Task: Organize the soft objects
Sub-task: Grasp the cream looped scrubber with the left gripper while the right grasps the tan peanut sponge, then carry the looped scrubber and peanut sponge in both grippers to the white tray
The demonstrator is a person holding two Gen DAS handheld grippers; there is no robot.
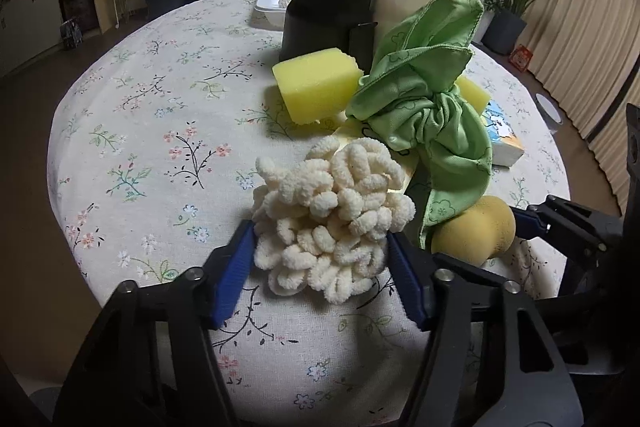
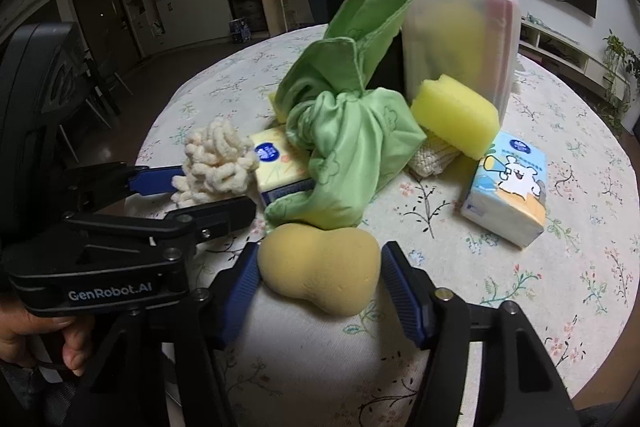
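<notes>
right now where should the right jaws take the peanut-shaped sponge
Grip the peanut-shaped sponge across its narrow waist, coming down from the near side with the right gripper. The pinch between the two lobes is the slimmest span, and the lobes either side should keep it from slipping out.

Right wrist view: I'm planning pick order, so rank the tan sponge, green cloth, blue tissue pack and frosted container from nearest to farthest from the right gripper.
1. Tan sponge, between the right gripper fingers.
2. Green cloth, just behind the sponge.
3. Blue tissue pack, off to the right.
4. Frosted container, at the back.
</notes>
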